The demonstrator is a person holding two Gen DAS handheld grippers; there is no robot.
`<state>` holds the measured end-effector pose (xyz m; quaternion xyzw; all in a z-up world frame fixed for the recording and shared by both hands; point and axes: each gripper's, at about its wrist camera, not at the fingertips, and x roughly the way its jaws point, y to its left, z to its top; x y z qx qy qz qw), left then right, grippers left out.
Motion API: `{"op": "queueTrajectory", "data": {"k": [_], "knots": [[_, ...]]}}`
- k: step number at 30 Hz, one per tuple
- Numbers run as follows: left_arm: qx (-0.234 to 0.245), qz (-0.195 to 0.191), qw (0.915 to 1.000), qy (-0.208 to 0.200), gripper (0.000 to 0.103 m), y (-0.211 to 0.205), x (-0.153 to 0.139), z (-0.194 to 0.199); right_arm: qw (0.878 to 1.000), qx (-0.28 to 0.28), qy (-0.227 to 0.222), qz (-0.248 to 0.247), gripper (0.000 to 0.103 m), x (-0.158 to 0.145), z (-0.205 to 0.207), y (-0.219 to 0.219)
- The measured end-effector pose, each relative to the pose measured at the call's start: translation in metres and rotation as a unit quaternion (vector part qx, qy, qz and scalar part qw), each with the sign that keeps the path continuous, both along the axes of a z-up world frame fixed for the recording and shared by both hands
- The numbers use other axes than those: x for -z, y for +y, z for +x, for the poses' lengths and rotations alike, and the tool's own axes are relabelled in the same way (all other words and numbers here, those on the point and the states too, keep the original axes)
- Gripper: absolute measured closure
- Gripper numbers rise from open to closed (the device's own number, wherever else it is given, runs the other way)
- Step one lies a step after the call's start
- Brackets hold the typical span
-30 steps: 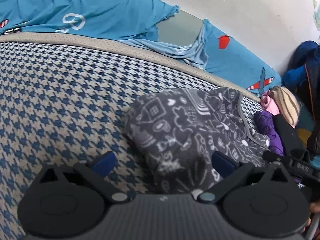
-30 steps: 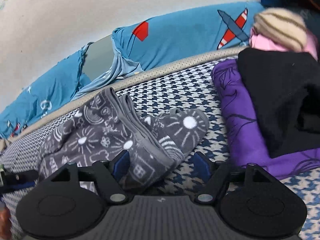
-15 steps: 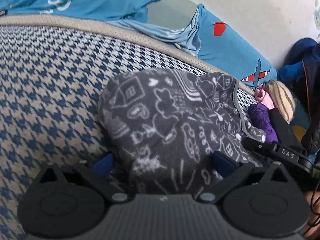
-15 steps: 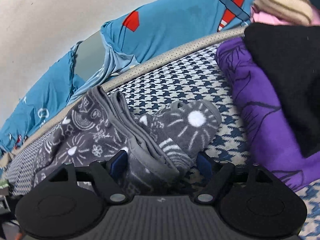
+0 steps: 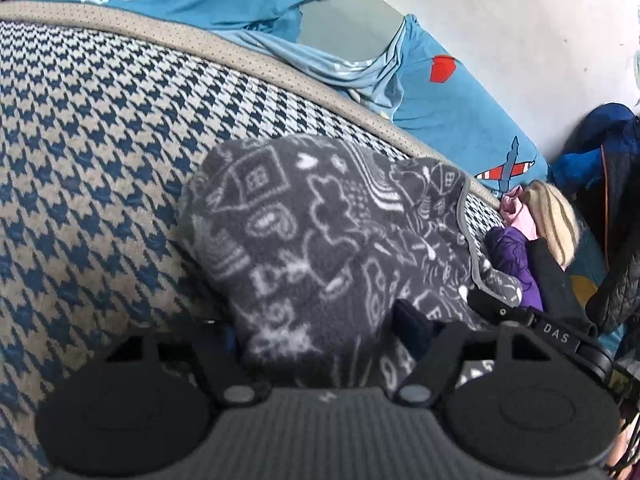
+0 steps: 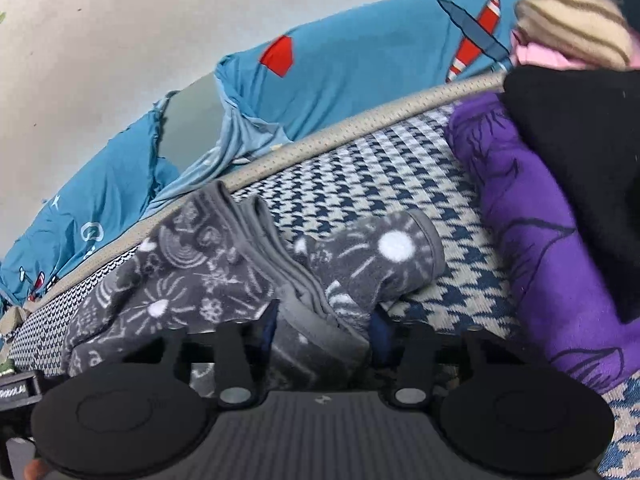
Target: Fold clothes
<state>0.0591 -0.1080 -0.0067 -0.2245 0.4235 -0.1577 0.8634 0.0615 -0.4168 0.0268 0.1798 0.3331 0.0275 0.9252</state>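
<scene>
I have the grey patterned fleece garment (image 5: 320,240) lying crumpled on the houndstooth mattress (image 5: 92,152), near its piped far edge, and I judge its fold barely begun: it is bunched, with a banded hem (image 6: 296,288) and one cuffed sleeve (image 6: 396,252) sticking out loose. My left tool (image 5: 320,332) is closing over the near edge of the fleece, cloth bulging between the jaws. My right tool (image 6: 324,324) is closing too, with the banded hem between its blue pads (image 6: 380,332), though I cannot say either grip is firm yet.

To the right of the garment sits a pile I take as already done: a purple garment (image 6: 540,240) under a black one (image 6: 580,152), with a pink piece (image 6: 536,54) and a striped beige knit (image 6: 568,28) behind. That pile lies close beside the loose sleeve, so a wide spread that way is cramped. Beyond the mattress edge a blue aeroplane-print sheet (image 6: 360,60) hangs against the wall (image 6: 120,40); dark jackets (image 5: 612,208) hang at the far right of the left view.
</scene>
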Motion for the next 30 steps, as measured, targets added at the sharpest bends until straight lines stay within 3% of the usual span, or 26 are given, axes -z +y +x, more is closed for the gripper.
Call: {"op": "queueTrajectory", "data": {"k": [4, 9, 15, 19, 23, 27, 30], "knots": [[-0.001, 0.009, 0.9999, -0.005, 0.049, 0.005, -0.007, 0.001, 1.0, 0.01, -0.01, 0.002, 0.069, -0.008, -0.007, 0.008], [-0.003, 0.041, 0.999, -0.018, 0.051, 0.015, -0.025, 0.0, 0.999, 0.008, -0.024, 0.024, 0.071, -0.022, -0.023, 0.018], [-0.007, 0.074, 0.997, -0.021, 0.051, 0.044, -0.051, -0.011, 0.999, -0.026, -0.023, 0.042, 0.071, -0.029, -0.046, 0.046], [-0.004, 0.083, 0.9965, -0.008, 0.051, 0.065, -0.052, -0.027, 0.998, -0.052, -0.009, 0.036, 0.071, -0.025, -0.061, 0.068], [0.001, 0.094, 0.9955, 0.005, 0.044, 0.076, -0.039, -0.042, 0.997, -0.073, 0.001, -0.014, 0.065, -0.021, -0.071, 0.088], [0.001, 0.103, 0.9944, -0.022, 0.037, 0.087, -0.043, -0.058, 0.995, -0.085, -0.014, -0.041, 0.061, -0.027, -0.078, 0.091], [-0.004, 0.088, 0.9949, -0.049, 0.034, 0.099, -0.054, -0.066, 0.995, -0.081, -0.029, -0.059, 0.061, -0.032, -0.088, 0.091]]}}
